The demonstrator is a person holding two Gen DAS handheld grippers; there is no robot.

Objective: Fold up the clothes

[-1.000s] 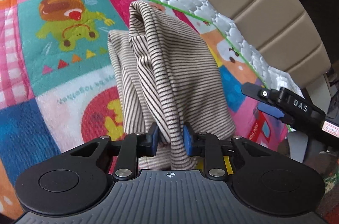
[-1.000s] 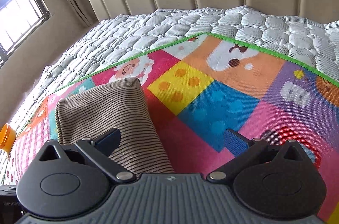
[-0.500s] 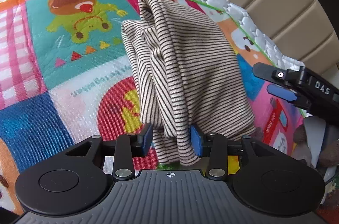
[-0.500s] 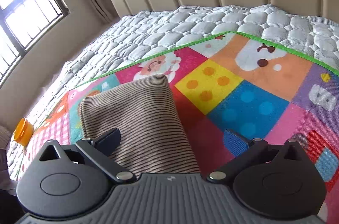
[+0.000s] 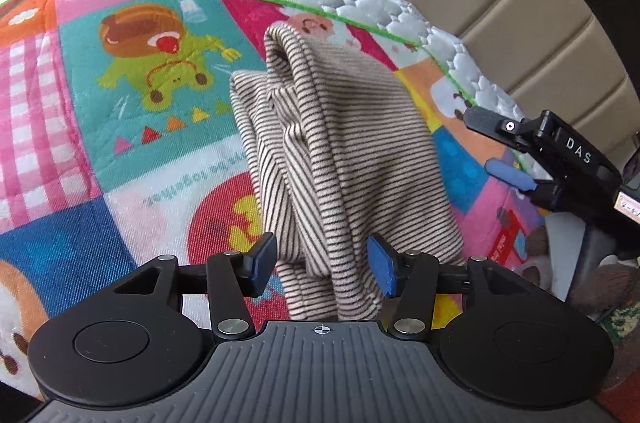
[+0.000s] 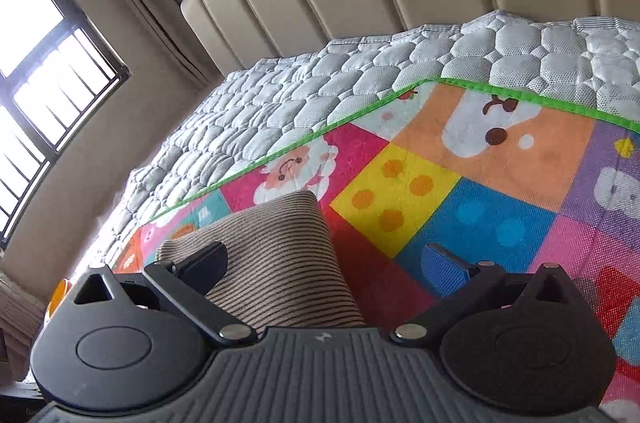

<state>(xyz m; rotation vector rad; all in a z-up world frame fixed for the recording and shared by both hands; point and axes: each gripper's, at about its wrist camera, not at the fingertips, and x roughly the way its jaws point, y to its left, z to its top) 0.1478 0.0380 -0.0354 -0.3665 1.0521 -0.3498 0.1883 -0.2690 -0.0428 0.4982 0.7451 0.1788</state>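
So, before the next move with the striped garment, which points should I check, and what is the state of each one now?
1. Left claw has let go: ok. Its jaws are opening; the striped garment lies between the pads, with a gap on each side.
2. Right claw is free: ok. It stands open, with nothing pinched.
3. Garment rests on the colourful mat: ok. It lies there as a folded bundle.
4. Fold is neat: not ok. The layers bulge and the edges do not line up.
5. Claws are apart from each other: ok. The right one sits off to the side in the left wrist view.
6. Fold holds after release: cannot tell.
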